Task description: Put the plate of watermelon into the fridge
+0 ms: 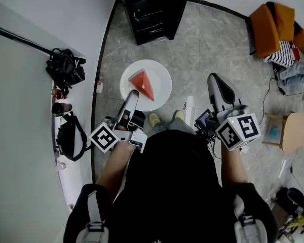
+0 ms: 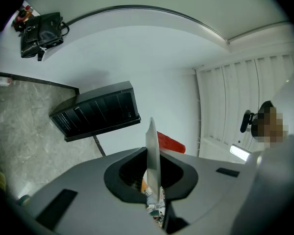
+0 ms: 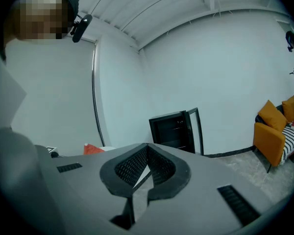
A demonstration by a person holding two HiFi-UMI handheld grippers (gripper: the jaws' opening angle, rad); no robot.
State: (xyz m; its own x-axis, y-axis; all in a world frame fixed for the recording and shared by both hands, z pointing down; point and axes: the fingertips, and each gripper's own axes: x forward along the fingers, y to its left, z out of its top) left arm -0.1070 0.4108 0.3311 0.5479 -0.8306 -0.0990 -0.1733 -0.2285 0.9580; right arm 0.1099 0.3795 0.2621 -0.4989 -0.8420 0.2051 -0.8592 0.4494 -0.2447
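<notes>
Two pairs of jaws tell the story. The left gripper (image 1: pixel 130 97) has its fingers pinched narrowly on the near rim of the white plate (image 1: pixel 159 77), which the left gripper view shows edge-on as a thin pale blade between the dark pads. The right gripper (image 1: pixel 215 82) has its fingertips closed together with nothing between them, and it points forward, well apart from the plate on its right. A wedge of watermelon (image 1: pixel 143 83) lies on the plate a little left of the centre, its red flesh up, close to the rim that the fingers hold. The plate hangs level above the grey stone floor (image 1: pixel 207 44), held out in front of the person's yellow-green shoes (image 1: pixel 154 119). Behind each set of fingers sits that gripper's marker cube, the left one (image 1: pixel 104 137) and the right one (image 1: pixel 239 129). Beyond the plate, at the far edge of the floor against the white wall, stands the black fridge (image 1: pixel 154 9); the right gripper view shows its door swung open to the right. Along the left edge of the floor a black bag (image 1: pixel 65 67) rests on a white ledge. An orange sofa (image 1: pixel 273 27) with a striped cushion (image 1: pixel 283 54) fills the far right corner.
</notes>
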